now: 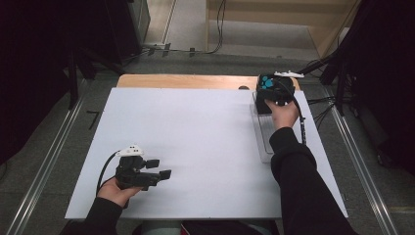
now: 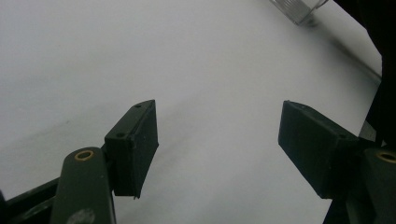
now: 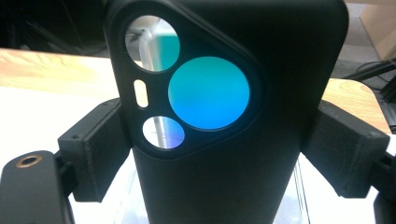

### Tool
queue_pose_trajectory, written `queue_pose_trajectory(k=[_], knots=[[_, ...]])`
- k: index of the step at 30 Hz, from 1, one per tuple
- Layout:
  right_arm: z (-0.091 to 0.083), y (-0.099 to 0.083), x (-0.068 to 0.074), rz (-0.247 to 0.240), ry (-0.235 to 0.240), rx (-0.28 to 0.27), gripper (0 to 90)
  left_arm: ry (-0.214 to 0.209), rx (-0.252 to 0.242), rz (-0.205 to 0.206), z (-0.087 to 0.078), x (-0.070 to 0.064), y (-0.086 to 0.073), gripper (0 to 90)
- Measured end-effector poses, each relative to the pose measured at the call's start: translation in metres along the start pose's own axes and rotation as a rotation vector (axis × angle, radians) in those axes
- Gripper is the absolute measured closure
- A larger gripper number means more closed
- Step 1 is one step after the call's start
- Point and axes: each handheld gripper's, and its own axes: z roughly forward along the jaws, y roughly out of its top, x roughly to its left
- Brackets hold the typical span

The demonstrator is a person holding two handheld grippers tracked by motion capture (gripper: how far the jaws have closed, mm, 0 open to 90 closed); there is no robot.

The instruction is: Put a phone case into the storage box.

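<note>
The phone case [image 3: 224,116], black with a large camera cut-out, stands upright between the fingers [image 3: 100,149] of the right gripper [image 1: 275,93] at the far right of the bench [image 1: 195,142]. Through its round openings a teal surface and clear plastic show. In the right gripper view both fingers press against its long side edges, one on each side, below the cut-out: the case is pinched.

Directly under the case lies a clear plastic tray [image 1: 264,134], long and narrow, along the right edge of the white sheet. Whether the case's lower end touches the tray cannot be told.

Handling, as judged: the case appears light, thin-walled and somewhat flexible, with a matte skin that should give fair friction. It would likely bow under hard squeezing, most of all beside the cut-out, where the wall is weakest. The present hold across the solid side rails below the opening looks the sound one.

The left gripper [image 1: 147,175] rests low at the near left of the bench, well apart from the case, its fingers [image 2: 133,147] spread wide over bare white surface, holding nothing.
</note>
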Motion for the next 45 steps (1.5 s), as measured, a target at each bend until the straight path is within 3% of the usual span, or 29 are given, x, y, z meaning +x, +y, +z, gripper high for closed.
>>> queue_pose_trajectory(k=[6, 9, 11, 14, 23, 26, 29, 32, 36, 38, 41, 42, 45], knots=[[0.002, -0.001, 0.002, -0.017, -0.010, -0.002, 10.5, 0.001, -0.001, -0.003, 0.000, 0.000, 0.000, 29.0], [0.002, 0.000, -0.001, -0.001, 0.017, 0.011, 8.1, -0.001, -0.004, -0.003, -0.001, 0.000, 0.000, 29.0], [0.003, 0.000, -0.003, 0.013, 0.030, 0.008, 0.0, 0.000, -0.006, -0.006, -0.002, 0.001, 0.000, 29.0], [0.002, 0.000, -0.004, 0.025, 0.057, 0.028, 0.0, 0.001, -0.014, -0.012, -0.003, 0.002, 0.000, 29.0], [-0.018, 0.006, -0.002, 0.026, 0.082, 0.037, 0.0, 0.002, -0.013, -0.010, -0.004, 0.001, 0.001, 29.0], [-0.027, 0.009, 0.001, 0.024, 0.123, 0.063, 0.0, 0.000, -0.009, -0.014, -0.004, 0.001, 0.001, 29.0], [-0.035, 0.009, 0.007, 0.043, 0.218, 0.102, 0.0, -0.006, -0.008, -0.023, -0.004, 0.002, 0.001, 28.9], [-0.045, 0.007, 0.016, 0.039, 0.260, 0.096, 0.1, -0.004, 0.000, -0.020, -0.005, 0.003, 0.001, 28.9], [-0.055, 0.005, 0.031, -0.003, 0.317, 0.117, 1.0, -0.007, 0.006, -0.018, -0.005, 0.003, 0.002, 28.9], [-0.059, 0.004, 0.036, -0.021, 0.334, 0.119, 7.5, -0.009, 0.011, -0.015, -0.006, 0.004, 0.002, 28.9], [-0.064, 0.001, 0.046, -0.056, 0.379, 0.133, 7.7, -0.014, 0.014, -0.015, -0.006, 0.005, 0.003, 28.8], [-0.066, 0.000, 0.049, -0.069, 0.391, 0.137, 11.6, -0.019, 0.012, -0.016, -0.006, 0.005, 0.003, 28.8], [-0.070, -0.004, 0.059, -0.135, 0.438, 0.168, 14.7, -0.030, 0.016, -0.009, -0.006, 0.005, 0.004, 28.8]])
